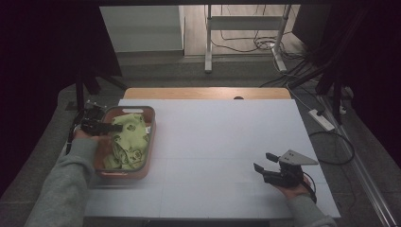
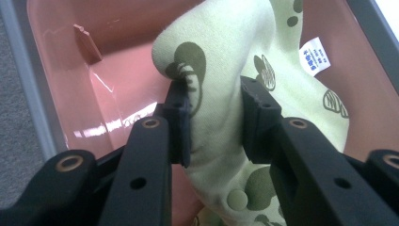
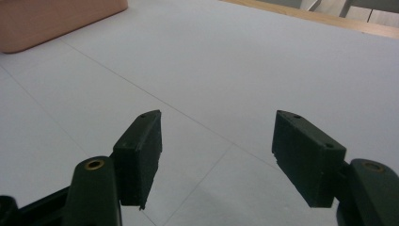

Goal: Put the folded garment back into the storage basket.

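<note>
Setting: dim room, white desk (image 1: 213, 142) with a wooden edge at the far side; cables and a stand's legs on the floor beyond.
Cloth: pale green fabric (image 2: 221, 94) with dark olive prints and a white care label (image 2: 314, 55); lies crumpled inside the basin, one fold raised.
Basin: pink plastic tub (image 1: 150, 142), grey-rimmed, at the left part of the desk, near its front edge.
Left claw (image 2: 214, 115): narrowed onto the raised fold, both pads pressing the cloth; reaches into the basin from its left side in the high view (image 1: 101, 126).
Right claw (image 3: 216, 155): jaws wide, nothing between them; held low over bare desk at the right (image 1: 265, 163), well apart from the basin.
Step in hand: judged as grasp made on the cloth, lift-out not yet done.
Next move: likely calls for raising the fold clear of the basin rim while keeping the pinch, then bringing it toward the open desk where the right claw waits.
</note>
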### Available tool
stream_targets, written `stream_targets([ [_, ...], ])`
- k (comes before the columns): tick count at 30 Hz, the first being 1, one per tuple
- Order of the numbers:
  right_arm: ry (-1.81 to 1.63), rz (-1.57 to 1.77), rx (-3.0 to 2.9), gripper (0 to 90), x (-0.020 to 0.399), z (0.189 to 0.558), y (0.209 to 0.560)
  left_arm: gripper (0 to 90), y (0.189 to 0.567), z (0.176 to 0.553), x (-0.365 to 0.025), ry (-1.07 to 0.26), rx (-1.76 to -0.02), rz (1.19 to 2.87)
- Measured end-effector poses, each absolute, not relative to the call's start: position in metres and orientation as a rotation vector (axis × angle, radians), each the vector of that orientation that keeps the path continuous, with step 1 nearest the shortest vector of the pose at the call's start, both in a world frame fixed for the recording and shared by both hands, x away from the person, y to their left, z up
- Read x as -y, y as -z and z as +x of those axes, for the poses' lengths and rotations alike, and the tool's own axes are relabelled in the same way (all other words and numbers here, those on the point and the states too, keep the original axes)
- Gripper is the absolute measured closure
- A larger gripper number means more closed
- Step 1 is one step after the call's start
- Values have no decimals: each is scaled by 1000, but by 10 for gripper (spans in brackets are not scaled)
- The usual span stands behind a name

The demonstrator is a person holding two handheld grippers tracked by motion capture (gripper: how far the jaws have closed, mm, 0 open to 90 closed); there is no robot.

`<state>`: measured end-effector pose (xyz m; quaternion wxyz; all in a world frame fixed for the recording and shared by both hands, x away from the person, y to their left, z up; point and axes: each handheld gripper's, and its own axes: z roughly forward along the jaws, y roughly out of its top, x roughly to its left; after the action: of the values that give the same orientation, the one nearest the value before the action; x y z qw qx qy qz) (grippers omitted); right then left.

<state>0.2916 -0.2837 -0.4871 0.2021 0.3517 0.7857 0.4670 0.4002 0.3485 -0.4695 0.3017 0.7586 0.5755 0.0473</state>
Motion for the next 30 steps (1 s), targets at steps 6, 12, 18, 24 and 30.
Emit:
stream_targets([
  [6, -1302, 983, -2195, 341, 284, 292, 487, 672, 473, 402, -352, -115, -1539, 2015],
  [12, -1303, 984, -2195, 341, 284, 291, 487, 659, 474, 403, -352, -119, -1548, 2024],
  [18, -1303, 983, -2195, 341, 284, 292, 487, 596, 474, 404, -351, -139, -1558, 2035],
  [24, -1303, 984, -2195, 341, 284, 292, 487, 417, 467, 400, -355, -215, -1596, 1982],
  [30, -1302, 983, -2194, 340, 283, 292, 487, 339, 449, 389, -363, -292, -1583, 1907],
])
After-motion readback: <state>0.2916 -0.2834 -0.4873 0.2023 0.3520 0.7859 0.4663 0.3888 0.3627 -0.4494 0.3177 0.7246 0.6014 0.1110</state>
